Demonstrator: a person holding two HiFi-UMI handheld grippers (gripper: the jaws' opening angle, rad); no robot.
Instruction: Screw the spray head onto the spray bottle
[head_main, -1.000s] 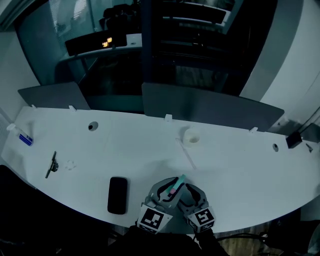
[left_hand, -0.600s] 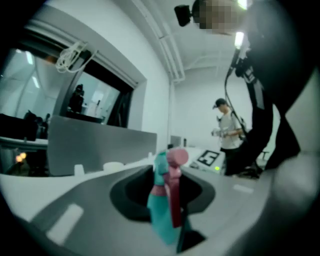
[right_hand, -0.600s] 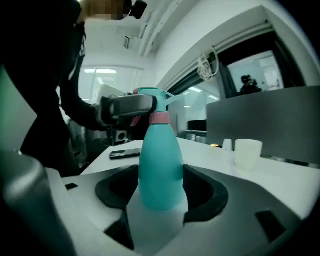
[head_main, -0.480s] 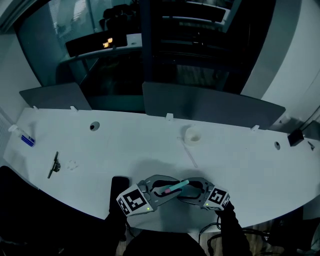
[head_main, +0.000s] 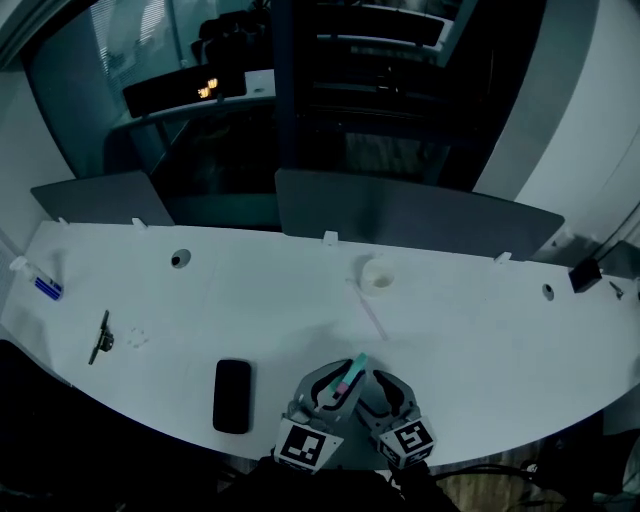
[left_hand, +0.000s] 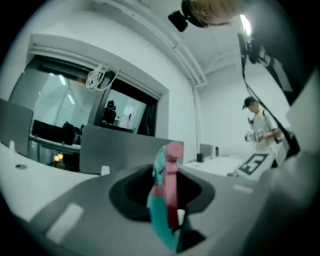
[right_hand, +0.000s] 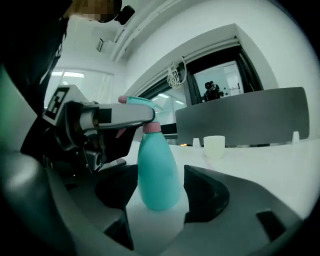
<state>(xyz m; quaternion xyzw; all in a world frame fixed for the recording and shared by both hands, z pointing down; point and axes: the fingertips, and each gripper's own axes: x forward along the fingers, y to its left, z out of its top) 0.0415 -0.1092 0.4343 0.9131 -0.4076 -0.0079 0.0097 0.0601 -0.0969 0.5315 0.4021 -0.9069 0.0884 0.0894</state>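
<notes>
Spray bottle (right_hand: 156, 172) stands upright at six o'clock of the table (head_main: 470, 340), clasped by the right gripper (right_hand: 160, 189). The left gripper (left_hand: 167, 197) pinches the spray head (left_hand: 171, 165) at the bottle's twelve o'clock. Threading seems to be the step in hand; next, the head needs turning against a steadied bottle. The neck threads are hidden, so how far the head is seated is unclear.

Dim, bluish light. Long curved white desk (head_main: 500, 330) spans near side. Grey partition panel (head_main: 410, 215) stands at far edge, centre; second grey panel (head_main: 95, 192) far left. Dark glazed wall (head_main: 330, 100) beyond, small orange lights (head_main: 210, 90) glowing far left. Far right: white wall (head_main: 600, 110).
</notes>
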